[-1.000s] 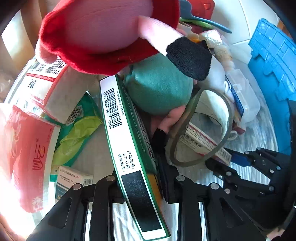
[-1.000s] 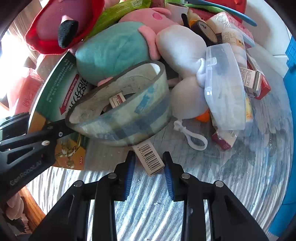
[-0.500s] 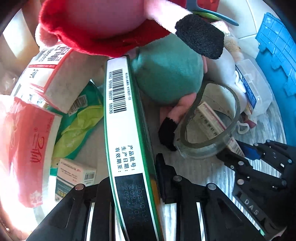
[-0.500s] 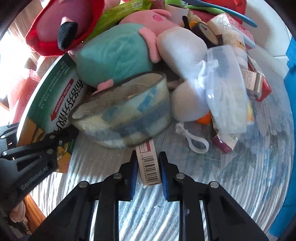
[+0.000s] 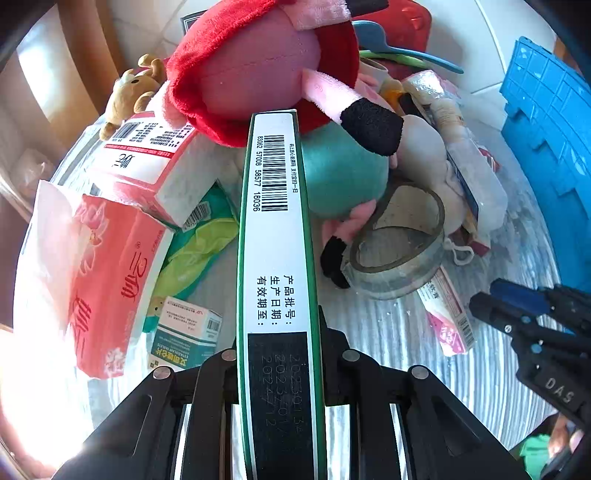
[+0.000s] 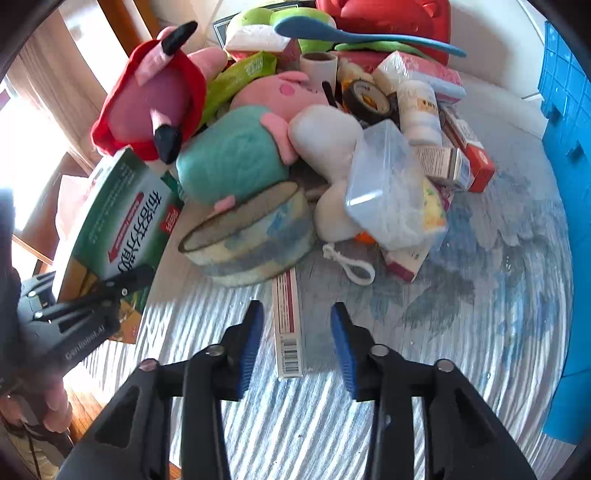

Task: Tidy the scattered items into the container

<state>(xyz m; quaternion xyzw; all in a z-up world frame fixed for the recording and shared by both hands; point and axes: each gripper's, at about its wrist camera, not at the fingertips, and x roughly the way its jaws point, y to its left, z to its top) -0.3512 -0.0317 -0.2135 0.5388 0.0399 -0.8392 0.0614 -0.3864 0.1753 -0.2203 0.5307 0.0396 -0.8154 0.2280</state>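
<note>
My left gripper (image 5: 277,332) is shut on a flat green and white box (image 5: 275,258), held edge-up above the table; the same box shows in the right wrist view (image 6: 118,229) at the left. My right gripper (image 6: 297,338) is open, its blue pads on either side of a small pink and white carton (image 6: 288,325) lying flat on the table; that carton also shows in the left wrist view (image 5: 448,317). A wide roll of clear tape (image 6: 251,240) lies just beyond the carton. The blue crate (image 5: 550,147) stands at the right.
A pile of clutter fills the far side: red and pink plush (image 6: 151,107), teal plush (image 6: 229,155), clear plastic box (image 6: 388,188), white bottle (image 6: 419,110), red tissue packs (image 5: 110,266), small medicine boxes (image 5: 184,332). A red box (image 6: 388,22) stands at the back.
My right gripper has opened and let go of the small carton, which now lies on the table. My left gripper has lifted the green box upright and pulled back.
</note>
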